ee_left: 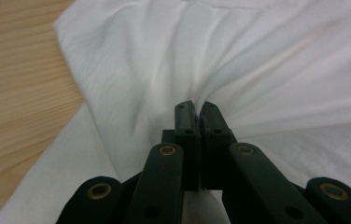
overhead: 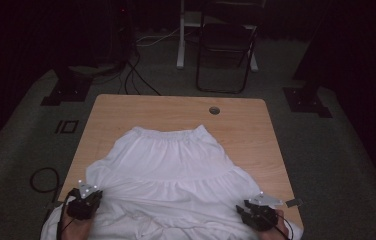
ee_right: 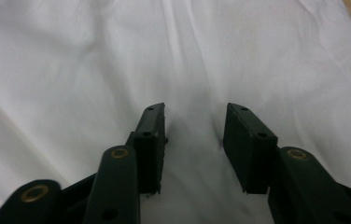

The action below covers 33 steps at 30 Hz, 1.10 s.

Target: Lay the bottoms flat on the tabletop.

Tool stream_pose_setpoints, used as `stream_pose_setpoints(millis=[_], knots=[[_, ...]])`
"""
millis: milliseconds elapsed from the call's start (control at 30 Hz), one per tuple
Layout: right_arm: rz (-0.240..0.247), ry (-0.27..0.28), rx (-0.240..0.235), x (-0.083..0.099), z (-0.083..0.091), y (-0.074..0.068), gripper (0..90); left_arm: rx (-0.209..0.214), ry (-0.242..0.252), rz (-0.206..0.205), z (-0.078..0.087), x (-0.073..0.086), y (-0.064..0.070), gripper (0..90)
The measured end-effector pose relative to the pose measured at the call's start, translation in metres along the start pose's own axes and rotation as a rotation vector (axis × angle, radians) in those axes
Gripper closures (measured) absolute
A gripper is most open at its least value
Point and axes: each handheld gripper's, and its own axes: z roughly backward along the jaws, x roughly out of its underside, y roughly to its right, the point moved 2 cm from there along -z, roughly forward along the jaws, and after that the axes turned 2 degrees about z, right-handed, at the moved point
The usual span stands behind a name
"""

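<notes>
Two grippers work at the near edge of the worktop (overhead: 126, 107), one by each near corner. The left gripper (overhead: 87, 200), seen close in its own view (ee_left: 197, 109), is clenched on a pinch of the one white skirt (overhead: 171, 170); its two black jaws meet with a ridge of cloth drawn up between their tips, and creases fan away from that pinch. The right gripper (overhead: 250, 210) rests on the skirt's hem near the near right corner; in its own view (ee_right: 194, 126) it is released, its two jaws standing apart with flat cloth (ee_right: 183, 60) showing in the gap, gripping nothing.

The skirt (ee_left: 257, 60) lies spread across the middle of the worktop, its wide hem spilling over the near edge and its gathered waistband towards the far edge. Beyond the waistband one round cable hole (overhead: 214, 110) sits near the far edge. Past the worktop, on the floor, stands one dark folding chair (overhead: 226, 50).
</notes>
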Motion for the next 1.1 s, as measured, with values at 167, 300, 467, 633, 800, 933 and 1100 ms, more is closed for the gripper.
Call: stream_pose_setpoints(millis=[167, 300, 467, 633, 800, 933, 1100], knots=[[0.059, -0.016, 0.033, 0.002, 0.003, -0.014, 78.3, -0.016, -0.007, -0.016, 0.001, 0.0, 0.005, 87.8], [-0.005, -0.023, 0.119, 0.008, 0.01, 0.009, 83.9, 0.065, -0.001, -0.053, 0.003, 0.001, 0.025, 87.7], [-0.096, -0.037, 0.229, 0.017, 0.019, 0.042, 84.3, 0.184, 0.0, -0.108, 0.007, 0.003, 0.055, 87.4], [-0.195, -0.075, 0.42, 0.026, 0.028, 0.084, 81.0, 0.343, -0.025, -0.208, 0.019, 0.012, 0.101, 86.6], [-0.2, -0.06, 0.385, 0.024, 0.026, 0.083, 75.9, 0.237, -0.005, -0.184, 0.015, 0.009, 0.081, 86.2], [-0.163, -0.041, 0.273, 0.018, 0.021, 0.066, 69.8, 0.182, -0.017, -0.058, 0.001, -0.005, 0.053, 81.5], [-0.096, 0.035, 0.222, 0.0, 0.017, 0.05, 54.9, 0.2, 0.036, -0.084, 0.003, -0.02, 0.057, 60.4]])
